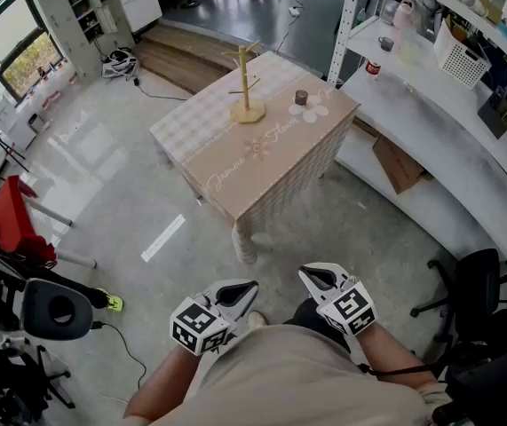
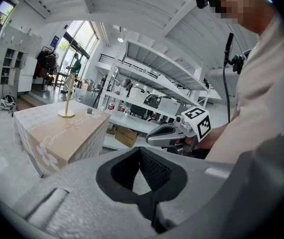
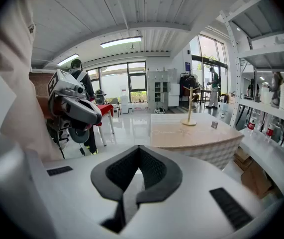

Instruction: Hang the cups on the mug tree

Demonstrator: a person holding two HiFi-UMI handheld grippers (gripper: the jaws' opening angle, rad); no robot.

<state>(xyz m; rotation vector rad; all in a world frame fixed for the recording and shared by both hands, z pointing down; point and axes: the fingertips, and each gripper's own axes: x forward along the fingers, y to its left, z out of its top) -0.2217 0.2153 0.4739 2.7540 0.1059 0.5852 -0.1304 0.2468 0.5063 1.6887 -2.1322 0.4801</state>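
Daylight pours through tall windows [image 3: 127,83] and glares off the glossy floor [image 1: 75,162]; a ceiling strip light [image 3: 121,42] glows overhead; shadows stay soft; both gripper views bow into dark fisheye rims

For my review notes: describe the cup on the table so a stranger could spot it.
In the head view, find the beige cloth-covered table in the open floor. Towards its far end, right of the pale wooden mug tree, stands a small dark cylindrical cup. It is the table's only dark, squat thing.
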